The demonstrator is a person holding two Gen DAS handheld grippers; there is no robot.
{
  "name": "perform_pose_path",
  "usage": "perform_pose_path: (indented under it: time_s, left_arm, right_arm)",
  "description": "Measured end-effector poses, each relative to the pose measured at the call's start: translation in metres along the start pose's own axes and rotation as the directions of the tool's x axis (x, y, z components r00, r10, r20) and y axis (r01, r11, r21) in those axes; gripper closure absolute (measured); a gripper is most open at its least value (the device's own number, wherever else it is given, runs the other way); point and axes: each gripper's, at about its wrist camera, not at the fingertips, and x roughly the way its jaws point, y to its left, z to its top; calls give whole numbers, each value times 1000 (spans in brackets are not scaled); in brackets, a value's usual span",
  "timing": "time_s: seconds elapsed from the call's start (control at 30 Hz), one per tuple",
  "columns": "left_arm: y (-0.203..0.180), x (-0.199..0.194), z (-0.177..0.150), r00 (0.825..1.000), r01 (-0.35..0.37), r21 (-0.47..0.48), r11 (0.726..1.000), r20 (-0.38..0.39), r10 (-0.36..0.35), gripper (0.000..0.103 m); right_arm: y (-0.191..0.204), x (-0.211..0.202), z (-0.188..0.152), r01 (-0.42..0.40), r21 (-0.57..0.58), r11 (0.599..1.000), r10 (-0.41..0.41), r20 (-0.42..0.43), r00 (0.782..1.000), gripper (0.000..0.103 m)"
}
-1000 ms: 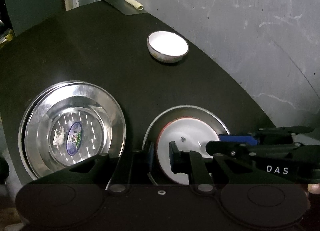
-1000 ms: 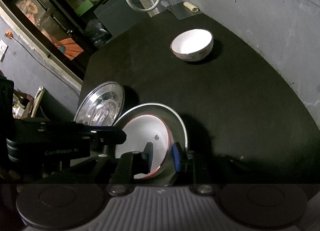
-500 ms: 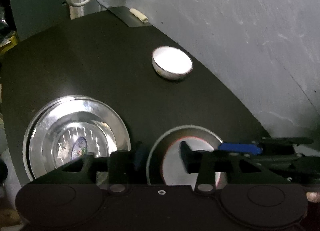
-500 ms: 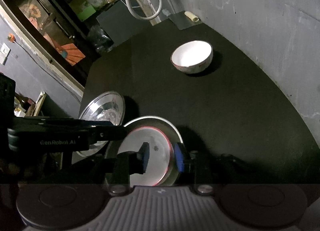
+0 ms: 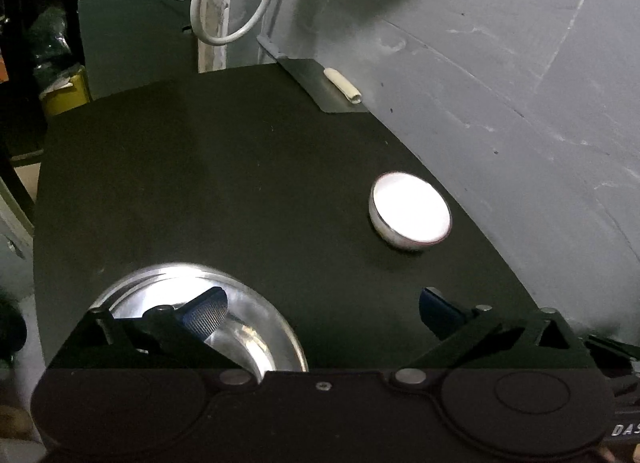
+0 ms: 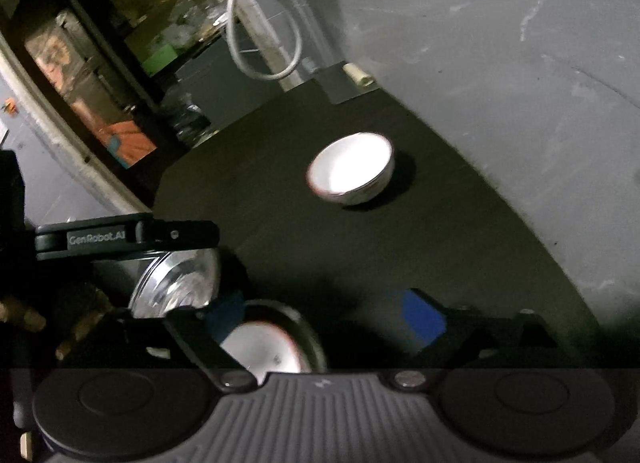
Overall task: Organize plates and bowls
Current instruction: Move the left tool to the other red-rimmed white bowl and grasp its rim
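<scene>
A white bowl (image 5: 410, 211) with a dark rim stands alone far right on the black table; it also shows in the right wrist view (image 6: 352, 168). A stack of steel plates (image 5: 248, 319) lies near left, under my left gripper (image 5: 322, 313), which is open and empty. My right gripper (image 6: 324, 323) is open and empty. Below its left finger a white red-rimmed bowl (image 6: 264, 351) sits in a steel plate (image 6: 308, 333). The other steel plates (image 6: 180, 283) lie to the left of it.
The black table (image 5: 240, 183) ends against a grey wall (image 5: 520, 63) on the right. A small cream roll (image 5: 342, 85) lies on a grey sheet at the far corner. A white cable loop (image 5: 232, 3) hangs behind. Clutter and shelves stand beyond the left edge.
Both grippers have opened wide and lifted back from the red-rimmed bowl and its plate, which stay on the table. Both views have tilted up toward the far white bowl.
</scene>
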Motion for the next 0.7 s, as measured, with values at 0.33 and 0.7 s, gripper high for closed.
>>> perform_pose_path:
  time_s: [0.33, 0.7]
  left_arm:
    - [-18, 61, 45, 1000, -20, 33, 999, -4, 20, 1]
    - [-30, 108, 74, 1000, -21, 85, 996, -20, 23, 1]
  right_arm:
    - [-21, 44, 39, 105, 63, 992, -108, 38, 993, 0]
    - [-21, 86, 68, 174, 32, 984, -176, 90, 980, 5]
